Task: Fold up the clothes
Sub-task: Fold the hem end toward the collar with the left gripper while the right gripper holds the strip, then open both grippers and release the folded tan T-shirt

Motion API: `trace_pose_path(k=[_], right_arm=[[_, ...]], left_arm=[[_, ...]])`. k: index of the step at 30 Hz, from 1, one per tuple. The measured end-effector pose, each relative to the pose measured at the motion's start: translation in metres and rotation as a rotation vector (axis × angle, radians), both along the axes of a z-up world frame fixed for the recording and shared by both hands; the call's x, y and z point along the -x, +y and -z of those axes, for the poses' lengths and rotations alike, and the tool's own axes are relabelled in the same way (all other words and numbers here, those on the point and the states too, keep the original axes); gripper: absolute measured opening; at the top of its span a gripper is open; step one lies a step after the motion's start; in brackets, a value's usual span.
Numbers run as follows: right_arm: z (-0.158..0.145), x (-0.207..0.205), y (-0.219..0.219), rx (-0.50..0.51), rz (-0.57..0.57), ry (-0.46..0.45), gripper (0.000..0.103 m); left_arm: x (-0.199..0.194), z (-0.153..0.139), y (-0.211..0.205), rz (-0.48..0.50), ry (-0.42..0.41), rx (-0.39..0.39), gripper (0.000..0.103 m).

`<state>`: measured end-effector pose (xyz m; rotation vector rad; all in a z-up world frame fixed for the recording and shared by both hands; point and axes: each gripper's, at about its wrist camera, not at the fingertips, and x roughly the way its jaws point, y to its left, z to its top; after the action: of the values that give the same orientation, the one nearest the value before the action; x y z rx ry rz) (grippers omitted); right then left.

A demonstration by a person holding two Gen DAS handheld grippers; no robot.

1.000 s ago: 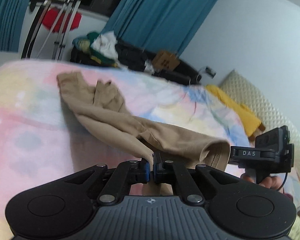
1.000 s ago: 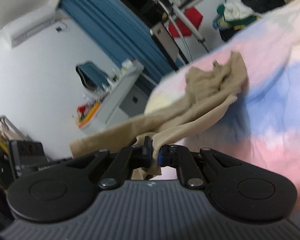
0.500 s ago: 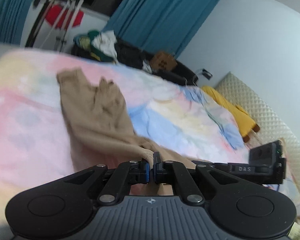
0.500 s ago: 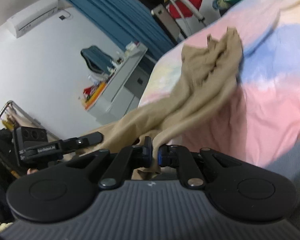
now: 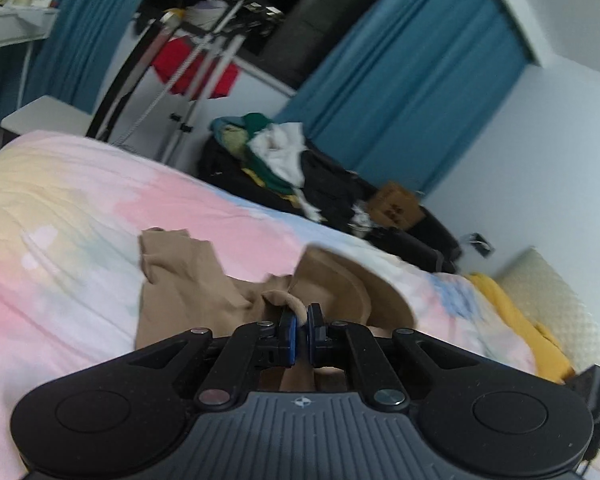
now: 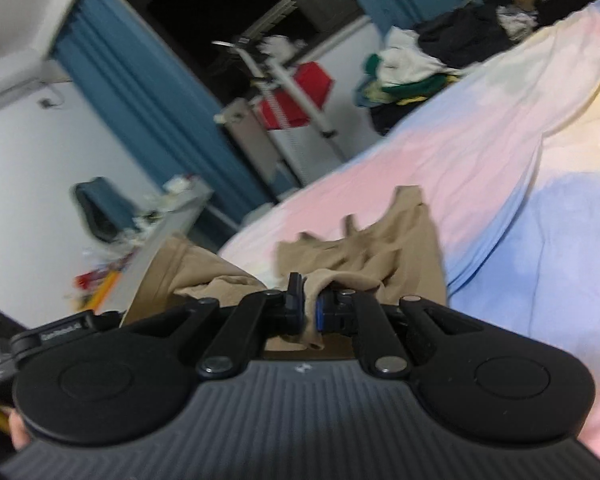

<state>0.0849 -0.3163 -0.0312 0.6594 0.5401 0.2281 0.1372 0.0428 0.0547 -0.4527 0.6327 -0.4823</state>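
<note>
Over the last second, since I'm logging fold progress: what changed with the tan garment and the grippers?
Both grippers carried the near end of the tan garment forward over its far part, so it now lies shorter and bunched on the pastel bedspread. Unchanged: the left gripper and right gripper stay clamped on the cloth.
</note>
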Motion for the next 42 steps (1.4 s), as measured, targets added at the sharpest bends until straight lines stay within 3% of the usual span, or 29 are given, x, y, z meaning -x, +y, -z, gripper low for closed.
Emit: trace_pose_path(k=[10, 15, 18, 23, 28, 31, 36, 42], right_arm=[[0.091, -0.095, 0.009, 0.144, 0.02, 0.159, 0.009], [0.112, -0.114, 0.01, 0.151, -0.015, 0.21, 0.01], [0.111, -0.115, 0.01, 0.158, -0.027, 0.211, 0.01], [0.098, -0.105, 0.014, 0.193, -0.047, 0.195, 0.018], [0.076, -0.084, 0.019, 0.243, -0.088, 0.16, 0.064], [0.061, -0.062, 0.024, 0.306, -0.085, 0.108, 0.066], [0.039, -0.014, 0.03, 0.337, -0.092, 0.031, 0.065], [0.025, 0.036, 0.035, 0.344, -0.068, -0.024, 0.065]], left_arm=[[-0.092, 0.1, -0.019, -0.017, 0.071, -0.181, 0.005], [-0.102, 0.121, -0.024, 0.014, 0.077, -0.242, 0.006], [-0.099, 0.118, -0.03, 0.02, 0.06, -0.277, 0.012], [-0.078, 0.096, -0.031, -0.018, 0.03, -0.336, 0.046], [-0.035, 0.068, -0.031, -0.068, -0.027, -0.383, 0.068], [0.001, 0.054, -0.034, -0.053, -0.093, -0.439, 0.08], [0.048, 0.035, -0.032, -0.026, -0.125, -0.441, 0.082], [0.103, 0.021, -0.031, -0.016, -0.181, -0.427, 0.093]])
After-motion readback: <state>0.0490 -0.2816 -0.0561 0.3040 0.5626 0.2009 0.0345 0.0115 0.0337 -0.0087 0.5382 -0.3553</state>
